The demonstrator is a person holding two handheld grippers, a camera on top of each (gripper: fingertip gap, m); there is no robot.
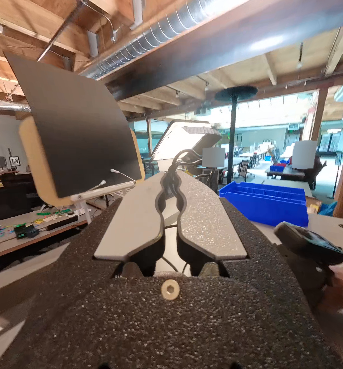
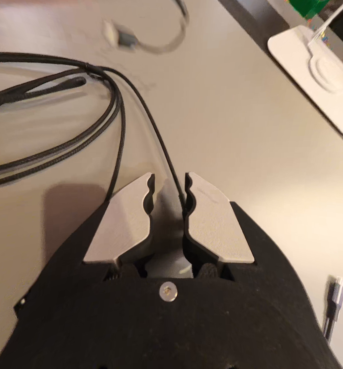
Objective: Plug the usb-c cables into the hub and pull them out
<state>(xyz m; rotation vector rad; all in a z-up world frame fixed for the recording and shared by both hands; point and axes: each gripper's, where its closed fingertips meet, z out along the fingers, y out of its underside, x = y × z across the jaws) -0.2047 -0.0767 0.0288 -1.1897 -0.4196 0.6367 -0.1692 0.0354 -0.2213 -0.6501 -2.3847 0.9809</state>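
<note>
My left gripper is raised off the table and tilted up toward the room. It is shut on a bunch of black cables that loop up above its tips. My right gripper points down at the beige table, with its jaws open. One thin black braided cable runs between its fingers, close against the right finger. More black cables curve off to the left. A silver USB-C plug lies at the lower right. A grey plug on a grey cable lies blurred at the top. I cannot make out the hub.
A white stand base sits at the table's far right edge. In the left wrist view a dark panel on a white stand stands to the left and a blue bin to the right. A hand holds a dark device at the right. The left gripper's tips are roughly 30 cm from the right gripper's. My right tips are roughly 20 cm from the silver USB-C plug.
</note>
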